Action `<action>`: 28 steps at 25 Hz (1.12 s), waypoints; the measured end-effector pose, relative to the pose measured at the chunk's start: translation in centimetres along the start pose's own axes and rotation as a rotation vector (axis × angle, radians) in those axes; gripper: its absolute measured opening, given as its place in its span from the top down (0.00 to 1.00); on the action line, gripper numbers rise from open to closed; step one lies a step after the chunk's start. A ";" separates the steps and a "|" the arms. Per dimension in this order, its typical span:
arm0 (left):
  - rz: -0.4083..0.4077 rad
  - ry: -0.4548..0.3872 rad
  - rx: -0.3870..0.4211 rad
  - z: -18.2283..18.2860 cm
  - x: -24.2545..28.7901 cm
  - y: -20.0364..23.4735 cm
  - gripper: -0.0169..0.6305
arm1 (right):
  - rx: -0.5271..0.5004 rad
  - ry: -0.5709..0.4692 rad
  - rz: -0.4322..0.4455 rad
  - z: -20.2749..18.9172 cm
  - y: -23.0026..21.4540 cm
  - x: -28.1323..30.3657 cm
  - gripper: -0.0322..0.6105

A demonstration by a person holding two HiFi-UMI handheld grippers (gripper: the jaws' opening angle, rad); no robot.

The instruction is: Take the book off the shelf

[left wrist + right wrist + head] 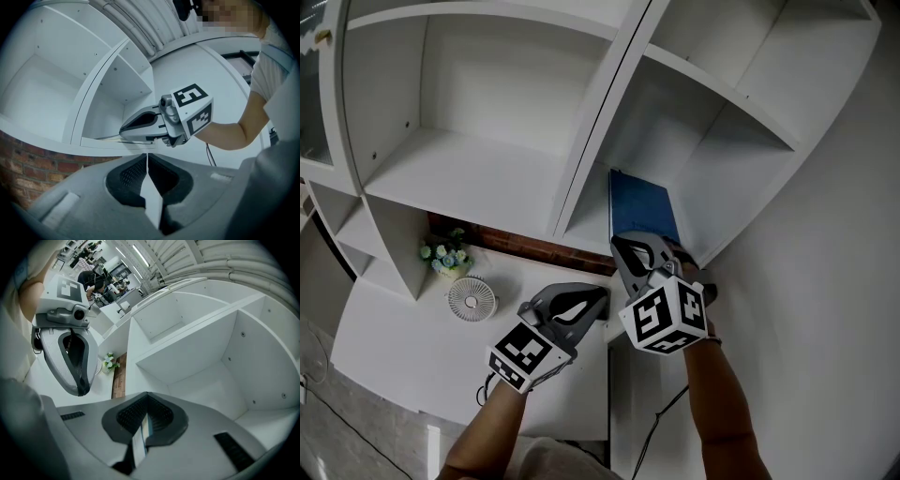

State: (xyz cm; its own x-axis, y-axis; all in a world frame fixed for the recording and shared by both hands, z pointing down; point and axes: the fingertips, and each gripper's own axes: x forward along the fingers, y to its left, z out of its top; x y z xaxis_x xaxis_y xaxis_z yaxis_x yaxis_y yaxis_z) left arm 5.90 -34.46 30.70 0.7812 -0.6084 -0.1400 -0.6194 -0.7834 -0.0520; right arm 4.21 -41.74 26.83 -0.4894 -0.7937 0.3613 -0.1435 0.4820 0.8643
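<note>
This looks like a research lab or open workroom with a home-style corner set up inside it. Ahead of both grippers stands a white shelf unit point(487, 178) of open compartments, with a blue book point(642, 208) lying flat in the one at the tips of the right gripper point(623, 242). Left of the left gripper point(602, 292), a white desk point(403, 347) carries a small round fan point(472, 298) and a pot of flowers point(443, 253), backed by a strip of brick-pattern wall point(525, 246). In the right gripper view, beyond the left gripper, the room opens onto cluttered workbenches point(110, 280) under long ceiling strip lights point(140, 250). Bare pipes point(220, 261) run across the ceiling above the shelf unit.
</note>
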 end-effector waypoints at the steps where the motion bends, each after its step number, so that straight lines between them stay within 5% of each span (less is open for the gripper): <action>1: -0.001 0.000 0.001 0.0 0.0 -0.1 0.96 | 0.001 -0.001 -0.002 0.0 0.0 -0.1 0.93; 28: -0.027 -0.013 0.011 -0.5 -1.4 -1.8 0.96 | 0.037 -0.040 -0.034 3.1 2.7 -4.5 0.93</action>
State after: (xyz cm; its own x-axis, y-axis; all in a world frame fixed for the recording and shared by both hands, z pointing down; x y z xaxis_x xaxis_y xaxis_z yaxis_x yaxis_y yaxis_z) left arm 5.99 -32.26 31.44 0.7964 -0.5854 -0.1514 -0.5991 -0.7979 -0.0665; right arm 3.39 -35.72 26.49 -0.5177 -0.7948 0.3167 -0.1926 0.4688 0.8620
